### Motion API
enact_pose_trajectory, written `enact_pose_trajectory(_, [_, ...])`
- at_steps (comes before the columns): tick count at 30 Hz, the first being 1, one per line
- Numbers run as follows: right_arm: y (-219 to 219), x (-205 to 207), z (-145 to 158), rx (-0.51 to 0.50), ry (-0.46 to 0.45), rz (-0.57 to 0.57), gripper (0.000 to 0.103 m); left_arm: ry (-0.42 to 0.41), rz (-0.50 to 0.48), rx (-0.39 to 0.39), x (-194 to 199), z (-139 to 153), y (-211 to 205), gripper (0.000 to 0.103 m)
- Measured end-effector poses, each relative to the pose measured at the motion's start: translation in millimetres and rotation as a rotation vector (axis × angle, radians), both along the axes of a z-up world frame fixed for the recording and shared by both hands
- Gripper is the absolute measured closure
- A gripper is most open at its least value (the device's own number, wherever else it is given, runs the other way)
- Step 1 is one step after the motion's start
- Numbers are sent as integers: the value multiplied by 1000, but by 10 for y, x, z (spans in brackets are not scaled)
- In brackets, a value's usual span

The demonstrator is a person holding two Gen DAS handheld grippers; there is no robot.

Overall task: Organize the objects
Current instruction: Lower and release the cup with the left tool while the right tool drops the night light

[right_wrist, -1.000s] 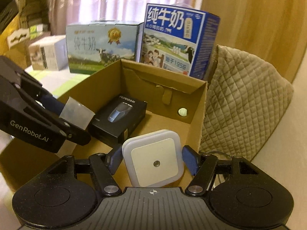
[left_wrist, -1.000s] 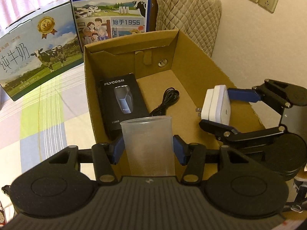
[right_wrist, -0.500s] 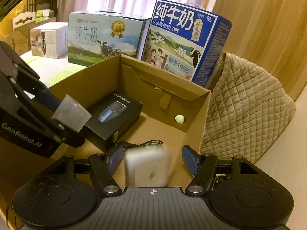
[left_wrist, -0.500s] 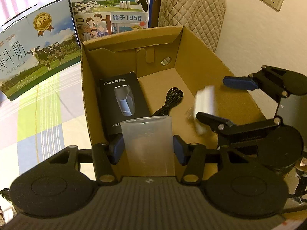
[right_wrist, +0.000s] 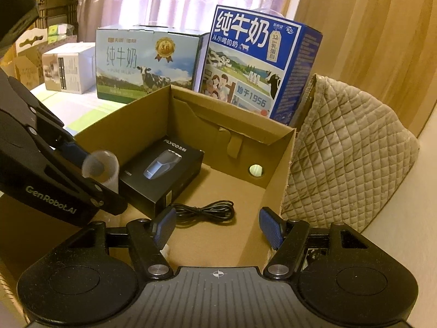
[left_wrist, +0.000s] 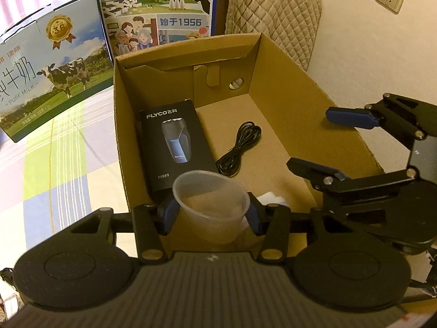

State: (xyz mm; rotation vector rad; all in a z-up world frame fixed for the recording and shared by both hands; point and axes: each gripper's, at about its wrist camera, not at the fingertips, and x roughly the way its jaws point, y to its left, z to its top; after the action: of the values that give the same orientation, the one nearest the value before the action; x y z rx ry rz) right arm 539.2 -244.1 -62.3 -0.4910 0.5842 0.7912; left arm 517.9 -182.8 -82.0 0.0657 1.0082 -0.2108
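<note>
Okay, your left gripper (left_wrist: 211, 213) has its jaws clamped on the plastic cup (left_wrist: 211, 207), hovering over the cardboard box's (left_wrist: 289, 87) near end. Right gripper (right_wrist: 217, 225) hangs wide open, empty. Lower the cup upright beside the shaver box (left_wrist: 174, 147), clear of the cable (left_wrist: 240, 147).

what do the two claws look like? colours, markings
Both alike: matte black linkage bodies with round side discs, ribbed grey centre, silver pivot screws, blue finger pads. Left claw carries "GenRobot.AI" lettering, legible in the right wrist view; right claw shows a crosshair mark. No cables or sleeves visible.
</note>
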Motion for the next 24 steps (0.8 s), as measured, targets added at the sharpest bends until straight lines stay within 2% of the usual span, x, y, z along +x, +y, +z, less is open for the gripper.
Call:
enact_pose_trajectory(4, [-29, -33, 31, 11, 1, -5, 39, -7, -2, 3, -5, 6, -9, 58])
enact_pose_trajectory(11, [-98, -78, 98, 32, 9, -11, 39, -33, -4, 14, -33, 57, -14, 36])
enact_pose_trajectory(20, [-193, -170, 171, 59, 10, -40, 39, -49, 3, 4, -111, 144, 4, 24])
enact_pose_trajectory(24, [-253, -235, 211, 71, 15, -56, 38, -56, 1, -2, -168, 197, -3, 23])
